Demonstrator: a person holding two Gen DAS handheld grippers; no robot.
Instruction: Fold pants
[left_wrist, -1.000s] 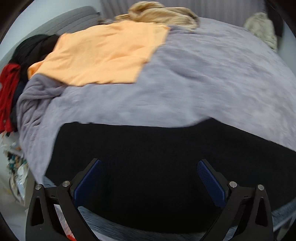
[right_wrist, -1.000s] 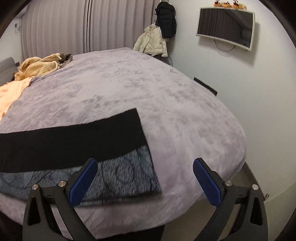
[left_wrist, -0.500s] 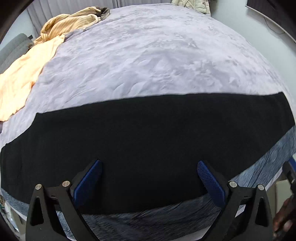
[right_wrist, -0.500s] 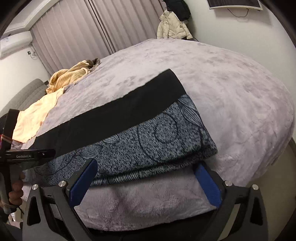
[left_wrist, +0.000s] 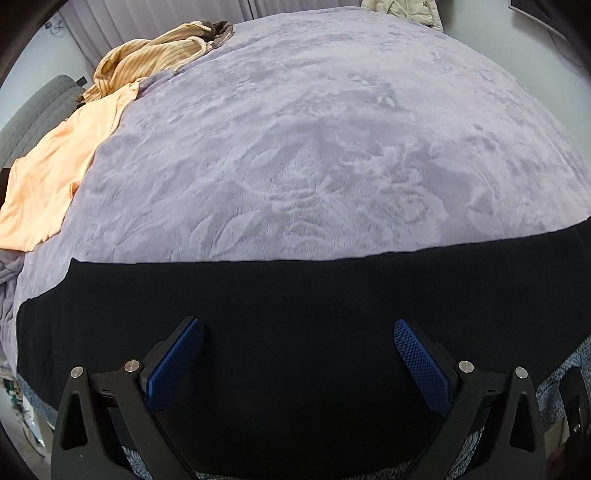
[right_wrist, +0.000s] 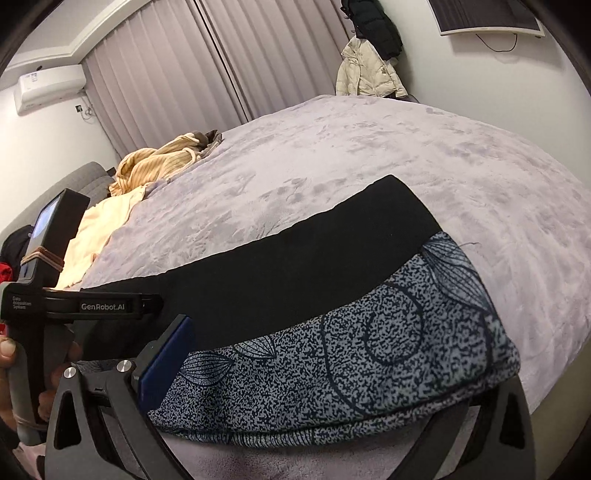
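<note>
Both claws have dropped closer to the pants (right_wrist: 332, 306) since a moment ago. The left claw (left_wrist: 297, 354) hangs released above the black band; the right claw (right_wrist: 332, 369), also released, straddles the patterned near edge, seemingly for the next fold.

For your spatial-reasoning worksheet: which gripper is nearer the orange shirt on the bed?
Left. The left gripper is over the pants toward the orange shirt; the right gripper is at their opposite end.

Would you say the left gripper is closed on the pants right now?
No, the left gripper is open, both blue pads spread wide above the pants.
</note>
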